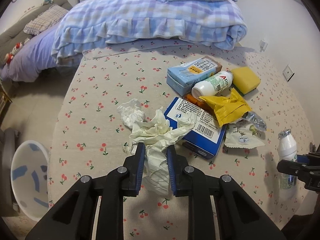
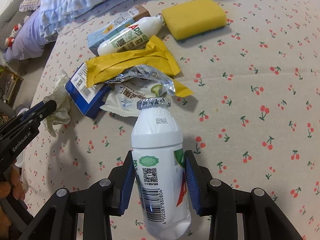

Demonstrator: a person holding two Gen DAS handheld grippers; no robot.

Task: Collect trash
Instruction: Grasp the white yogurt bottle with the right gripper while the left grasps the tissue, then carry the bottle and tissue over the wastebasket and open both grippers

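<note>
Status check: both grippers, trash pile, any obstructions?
Left gripper shut on crumpled tissue. Right gripper shut on white drink bottle. Wrappers, boxes remain. Nothing blocking.

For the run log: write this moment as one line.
left gripper: shut on tissue | right gripper: shut on bottle | bin: beside bed

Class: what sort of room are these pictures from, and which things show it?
Most likely a bedroom: a folded checked blanket, a pillow and a cherry-print bed sheet strewn with trash.
</note>
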